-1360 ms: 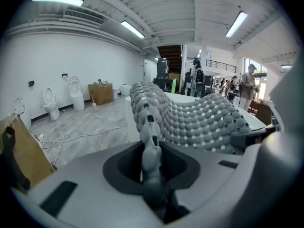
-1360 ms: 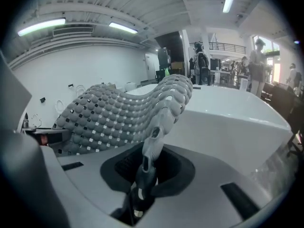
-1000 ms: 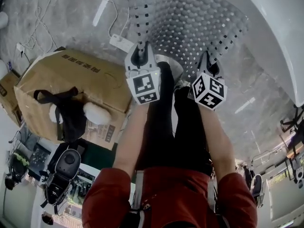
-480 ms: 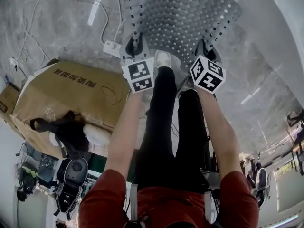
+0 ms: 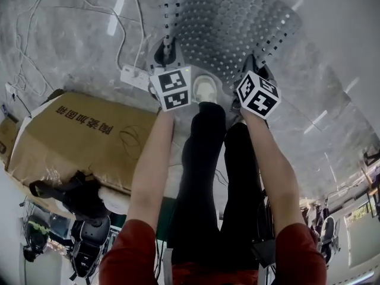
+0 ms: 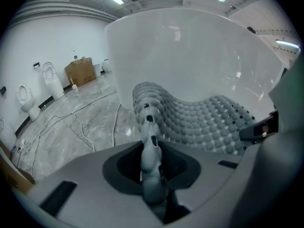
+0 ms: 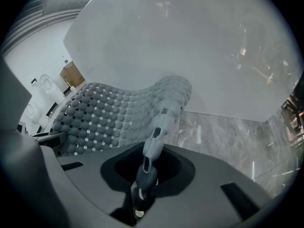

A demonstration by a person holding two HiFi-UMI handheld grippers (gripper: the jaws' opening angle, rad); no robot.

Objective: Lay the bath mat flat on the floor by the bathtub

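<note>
The grey bath mat (image 5: 228, 25), bubbled and full of small holes, hangs in a curve in front of the white bathtub (image 5: 350, 34). My left gripper (image 5: 165, 53) is shut on the mat's near left corner, and my right gripper (image 5: 253, 65) is shut on its near right corner. In the left gripper view the mat's edge (image 6: 151, 141) runs straight into the closed left gripper (image 6: 152, 177), with the bathtub wall (image 6: 190, 51) behind. The right gripper view shows the mat (image 7: 118, 110) sagging left from the right gripper (image 7: 144, 177) beside the bathtub (image 7: 190, 42).
A large cardboard box (image 5: 83, 138) lies on the marble floor to the left. A white power strip (image 5: 135, 76) and loose cables (image 5: 41, 16) lie near the left gripper. The person's shoe (image 5: 203, 89) stands between the grippers. Toilets (image 6: 24, 99) stand by the far wall.
Both grippers have gone down towards the floor together, carrying the mat's near edge. The mat now hangs lower and closer to the floor by the tub.
</note>
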